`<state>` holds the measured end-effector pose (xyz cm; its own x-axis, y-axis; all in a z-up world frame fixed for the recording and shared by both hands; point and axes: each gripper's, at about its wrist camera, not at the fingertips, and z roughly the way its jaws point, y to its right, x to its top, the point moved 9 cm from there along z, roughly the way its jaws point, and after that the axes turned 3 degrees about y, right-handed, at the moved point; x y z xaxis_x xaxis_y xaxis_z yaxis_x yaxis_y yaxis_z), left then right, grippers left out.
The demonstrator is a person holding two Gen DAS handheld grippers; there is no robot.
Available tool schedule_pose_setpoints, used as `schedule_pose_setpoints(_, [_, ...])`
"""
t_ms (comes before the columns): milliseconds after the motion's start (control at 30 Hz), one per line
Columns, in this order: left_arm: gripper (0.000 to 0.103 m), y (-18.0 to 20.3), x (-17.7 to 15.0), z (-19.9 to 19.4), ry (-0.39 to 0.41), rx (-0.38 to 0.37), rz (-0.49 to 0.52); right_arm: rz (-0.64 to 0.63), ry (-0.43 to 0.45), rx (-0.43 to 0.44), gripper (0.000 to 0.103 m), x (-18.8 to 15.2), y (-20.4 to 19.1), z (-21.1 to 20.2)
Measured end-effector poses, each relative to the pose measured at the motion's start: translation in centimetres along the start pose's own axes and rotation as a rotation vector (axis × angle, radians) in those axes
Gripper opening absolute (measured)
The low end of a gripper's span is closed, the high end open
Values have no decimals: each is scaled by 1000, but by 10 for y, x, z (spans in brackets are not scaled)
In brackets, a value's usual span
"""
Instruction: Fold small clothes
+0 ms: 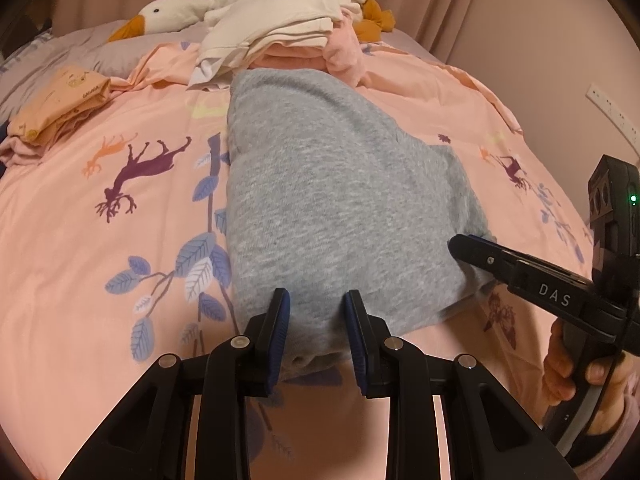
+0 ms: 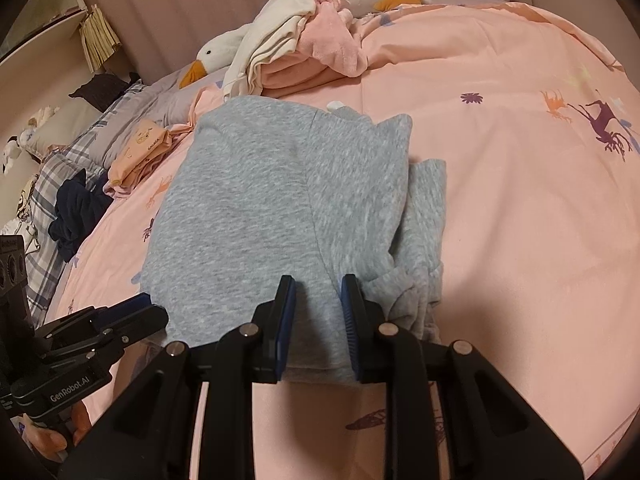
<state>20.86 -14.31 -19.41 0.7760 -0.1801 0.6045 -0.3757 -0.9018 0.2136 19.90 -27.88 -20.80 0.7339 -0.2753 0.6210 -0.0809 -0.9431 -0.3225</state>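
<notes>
A grey knit garment (image 1: 332, 200) lies partly folded on the pink printed bedcover; in the right wrist view (image 2: 272, 208) a folded layer overlaps its right side. My left gripper (image 1: 317, 320) is open, its blue pads straddling the garment's near hem. My right gripper (image 2: 318, 308) is open too, its pads either side of the near hem further right. The right gripper also shows in the left wrist view (image 1: 472, 246) at the garment's right corner, and the left gripper shows in the right wrist view (image 2: 148, 312) at the left corner.
A pile of cream and pink clothes (image 1: 288, 36) and a plush goose (image 1: 168, 14) lie at the far end. A folded peach garment (image 1: 60, 104) sits at the left. A dark navy garment (image 2: 76, 212) lies on a plaid pillow (image 2: 48, 184).
</notes>
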Motion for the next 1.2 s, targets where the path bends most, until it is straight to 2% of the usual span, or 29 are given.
schedule_pose_setpoints(1200, [28,0,-3,1,-4,12,7,34,3,33,24,-7,2,-5])
